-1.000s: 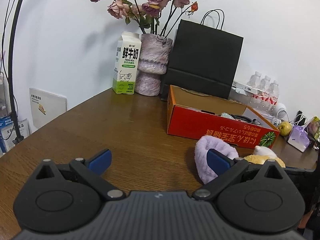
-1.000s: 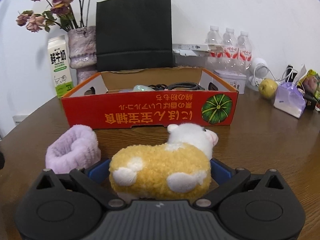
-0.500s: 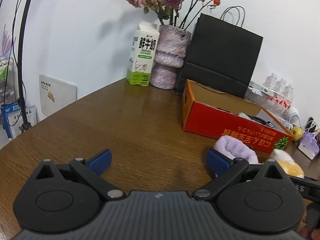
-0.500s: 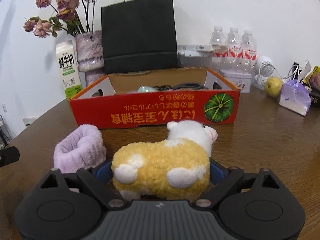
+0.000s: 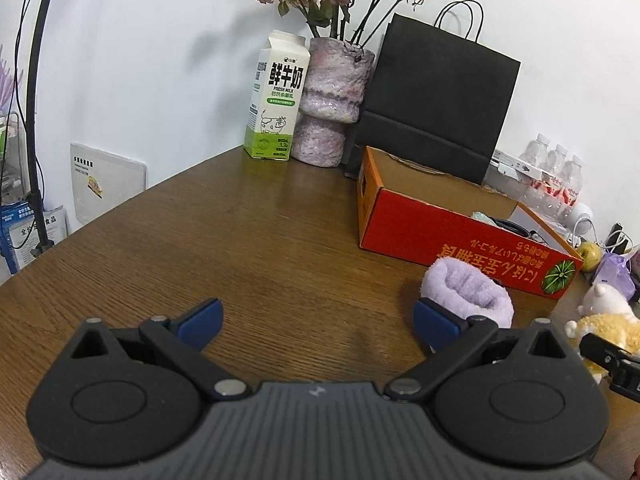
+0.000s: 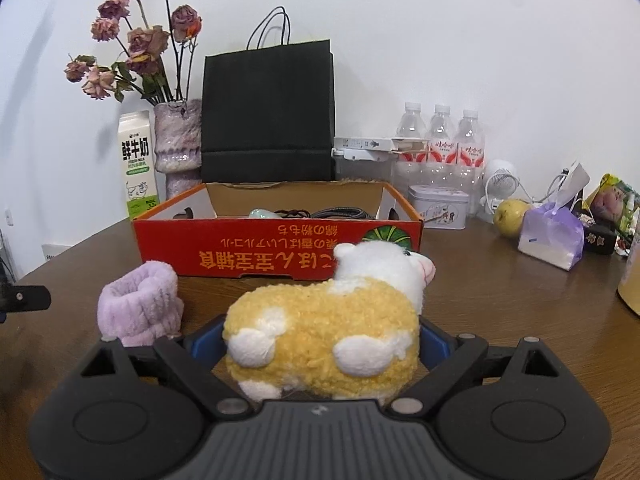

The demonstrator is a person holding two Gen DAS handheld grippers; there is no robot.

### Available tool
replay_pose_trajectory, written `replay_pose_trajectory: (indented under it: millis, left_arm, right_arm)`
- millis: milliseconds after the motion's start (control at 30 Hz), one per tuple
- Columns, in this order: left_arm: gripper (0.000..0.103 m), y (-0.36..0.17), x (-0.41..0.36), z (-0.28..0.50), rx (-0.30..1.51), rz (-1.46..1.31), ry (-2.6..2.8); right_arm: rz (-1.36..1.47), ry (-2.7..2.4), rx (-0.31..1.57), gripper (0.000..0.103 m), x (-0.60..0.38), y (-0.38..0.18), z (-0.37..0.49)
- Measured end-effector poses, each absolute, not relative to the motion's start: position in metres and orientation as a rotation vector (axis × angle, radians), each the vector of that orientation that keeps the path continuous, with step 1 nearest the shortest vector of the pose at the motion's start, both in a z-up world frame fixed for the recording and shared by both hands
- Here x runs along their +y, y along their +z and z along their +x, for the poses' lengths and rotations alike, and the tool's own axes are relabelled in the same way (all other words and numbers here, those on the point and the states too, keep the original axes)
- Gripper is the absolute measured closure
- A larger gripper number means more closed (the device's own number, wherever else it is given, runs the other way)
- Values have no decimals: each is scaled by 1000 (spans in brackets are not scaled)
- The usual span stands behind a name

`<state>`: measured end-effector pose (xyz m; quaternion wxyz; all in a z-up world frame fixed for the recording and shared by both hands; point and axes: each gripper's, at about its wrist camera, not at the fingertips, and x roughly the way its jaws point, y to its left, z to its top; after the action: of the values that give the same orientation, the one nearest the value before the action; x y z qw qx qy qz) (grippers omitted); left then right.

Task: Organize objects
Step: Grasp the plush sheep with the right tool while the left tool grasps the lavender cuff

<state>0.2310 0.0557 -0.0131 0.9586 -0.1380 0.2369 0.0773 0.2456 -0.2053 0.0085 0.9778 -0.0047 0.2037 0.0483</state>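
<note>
My right gripper [image 6: 320, 342] is shut on a yellow and white plush sheep [image 6: 324, 332] and holds it above the table, in front of an open red cardboard box [image 6: 276, 254]. The sheep also shows in the left wrist view [image 5: 608, 316]. A lilac fluffy band [image 6: 140, 304] lies on the table left of the sheep; in the left wrist view the band [image 5: 468, 292] sits just beyond my right fingertip. My left gripper [image 5: 316, 320] is open and empty over the bare wood. The box [image 5: 460, 240] holds cables and a small pale object.
At the back stand a milk carton [image 5: 276, 96], a vase of dried roses [image 5: 330, 100] and a black paper bag [image 6: 268, 112]. Water bottles [image 6: 440, 144], a tin [image 6: 438, 208], a pear [image 6: 512, 216] and a lilac pouch [image 6: 552, 236] crowd the right side.
My right gripper has lifted the sheep and drawn back from the box. My left gripper has pulled back and to the left, so more of the table shows.
</note>
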Motion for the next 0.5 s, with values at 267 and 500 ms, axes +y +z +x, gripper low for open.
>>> replay_pose_trajectory:
  millis: [267,500]
  left_arm:
    - [0,-15,47,234,501,-234,150]
    - [0,-13,40,233,496,-222,131]
  right_arm:
    - [-23,113,386,9,-219,10,238]
    - [-34,126,371,9,-222,11,236]
